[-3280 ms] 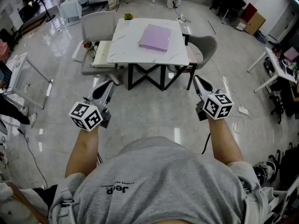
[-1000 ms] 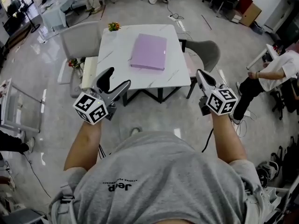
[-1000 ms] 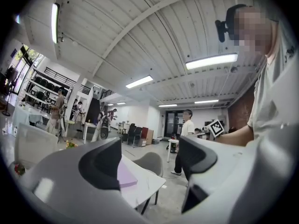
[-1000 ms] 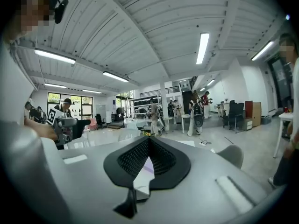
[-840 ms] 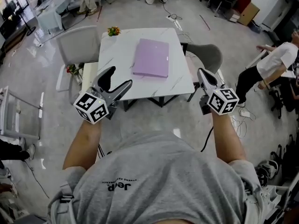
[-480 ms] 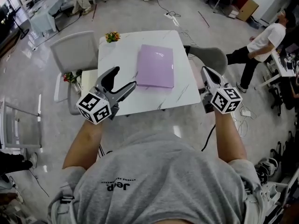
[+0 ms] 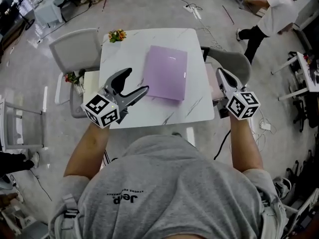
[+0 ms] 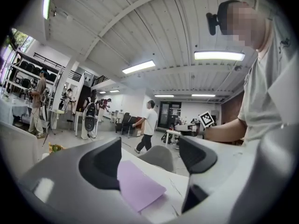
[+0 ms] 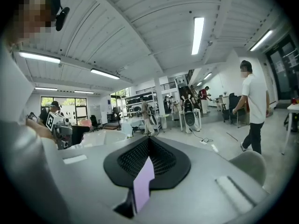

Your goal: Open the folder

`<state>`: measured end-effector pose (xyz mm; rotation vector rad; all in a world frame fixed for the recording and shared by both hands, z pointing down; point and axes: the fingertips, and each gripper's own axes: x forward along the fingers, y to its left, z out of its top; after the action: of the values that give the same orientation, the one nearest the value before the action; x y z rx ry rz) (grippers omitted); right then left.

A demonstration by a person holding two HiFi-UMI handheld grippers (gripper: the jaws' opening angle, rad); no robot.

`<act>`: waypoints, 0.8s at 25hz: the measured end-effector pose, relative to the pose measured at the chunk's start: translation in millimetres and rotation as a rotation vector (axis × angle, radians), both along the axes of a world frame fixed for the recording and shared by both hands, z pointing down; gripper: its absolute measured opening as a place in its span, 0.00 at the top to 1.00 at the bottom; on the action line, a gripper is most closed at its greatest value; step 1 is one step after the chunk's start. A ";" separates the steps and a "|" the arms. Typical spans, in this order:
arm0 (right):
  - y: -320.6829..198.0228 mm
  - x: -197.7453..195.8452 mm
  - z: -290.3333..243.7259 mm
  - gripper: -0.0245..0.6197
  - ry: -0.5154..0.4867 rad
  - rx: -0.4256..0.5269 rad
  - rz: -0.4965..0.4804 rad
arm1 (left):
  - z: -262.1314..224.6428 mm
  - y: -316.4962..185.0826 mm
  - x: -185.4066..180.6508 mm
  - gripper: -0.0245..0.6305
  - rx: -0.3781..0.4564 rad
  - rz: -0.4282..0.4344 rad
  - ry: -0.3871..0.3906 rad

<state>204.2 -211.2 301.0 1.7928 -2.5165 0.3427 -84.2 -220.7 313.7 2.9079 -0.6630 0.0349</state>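
Observation:
A lilac folder (image 7: 165,72) lies closed and flat on the white marble table (image 7: 119,54). My left gripper (image 7: 137,80) hovers over the table's near left part, just left of the folder, open with nothing between its fingers. In the left gripper view the folder (image 8: 138,188) shows through the gap between the two dark pads (image 8: 102,164). My right gripper (image 7: 220,73) is shut and held off the table's right edge, apart from the folder. In the right gripper view only a thin lilac sliver of the folder (image 9: 143,183) shows past the closed jaws.
A small pot of flowers (image 7: 117,35) stands at the table's far left corner. A grey chair (image 7: 74,48) stands to the left and another chair (image 7: 235,59) to the right, behind my right gripper. A person (image 7: 269,13) walks at the far right.
The table and folder have drawn much nearer as I walked up. My left gripper has opened and now reaches over the table. The person at the right has walked farther away.

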 end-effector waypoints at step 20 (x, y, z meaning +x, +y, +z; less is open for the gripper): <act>-104.0 41.6 89.5 0.97 0.072 -0.073 -0.109 | 125.7 -49.7 110.2 0.33 0.005 0.117 -0.325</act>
<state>245.8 -315.2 390.5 1.6048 -2.5056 0.3548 25.9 -270.4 439.5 2.9688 -0.5353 0.5297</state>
